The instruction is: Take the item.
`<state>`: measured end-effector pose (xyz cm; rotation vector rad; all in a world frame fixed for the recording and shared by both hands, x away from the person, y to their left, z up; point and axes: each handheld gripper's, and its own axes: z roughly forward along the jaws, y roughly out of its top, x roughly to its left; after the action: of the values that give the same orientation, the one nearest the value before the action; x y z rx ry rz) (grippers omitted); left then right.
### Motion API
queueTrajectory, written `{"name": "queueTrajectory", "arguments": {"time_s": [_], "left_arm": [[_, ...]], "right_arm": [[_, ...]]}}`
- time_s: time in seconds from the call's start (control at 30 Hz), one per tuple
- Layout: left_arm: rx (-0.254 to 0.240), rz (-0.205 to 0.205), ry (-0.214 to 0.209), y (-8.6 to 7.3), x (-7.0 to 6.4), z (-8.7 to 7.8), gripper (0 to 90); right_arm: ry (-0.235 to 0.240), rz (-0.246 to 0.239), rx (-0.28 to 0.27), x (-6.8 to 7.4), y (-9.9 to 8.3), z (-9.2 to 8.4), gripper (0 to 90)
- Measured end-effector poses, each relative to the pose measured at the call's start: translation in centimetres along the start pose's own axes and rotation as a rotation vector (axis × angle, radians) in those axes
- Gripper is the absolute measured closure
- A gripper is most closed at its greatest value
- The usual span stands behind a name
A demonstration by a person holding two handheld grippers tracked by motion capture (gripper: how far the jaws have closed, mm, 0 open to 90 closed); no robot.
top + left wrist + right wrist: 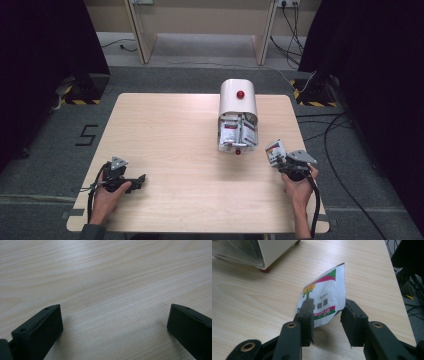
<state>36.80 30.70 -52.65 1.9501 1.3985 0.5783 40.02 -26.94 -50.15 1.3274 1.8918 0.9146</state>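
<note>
The right gripper [325, 320] pinched a white foil sachet [324, 296] printed with a yellow flower and red-green stripes (its writing illegible) above the pale wooden table [170, 145]. The left gripper [113, 322] rested open. Beyond lay a white dispenser box [238, 117] holding more sachets.

Left tongs [141, 179] gape (right tongs [326, 315] pinch).

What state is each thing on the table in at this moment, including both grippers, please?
White box: lying on its side, open end toward the person, packets inside.
Packets in the box: standing packed together at the opening.
Sachet: out of the box, held up off the table.
Right gripper: shut on the sachet's lower edge.
Left gripper: open, empty, low over bare tabletop.
Table: bare apart from these.
</note>
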Motion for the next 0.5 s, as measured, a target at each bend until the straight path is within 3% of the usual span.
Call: {"name": "queueTrajectory", "arguments": {"time_s": [0.2, 0.5], "left_arm": [[0.000, 0.000, 0.000, 0.00, 0.00, 0.00, 0.0], [0.000, 0.000, 0.000, 0.00, 0.00, 0.00, 0.0]], "right_arm": [[-0.018, 0.013, 0.022, -0.20, -0.25, 0.20, 58.1], [-0.034, 0.035, 0.007, -0.68, -0.22, -0.06, 51.9]]}}
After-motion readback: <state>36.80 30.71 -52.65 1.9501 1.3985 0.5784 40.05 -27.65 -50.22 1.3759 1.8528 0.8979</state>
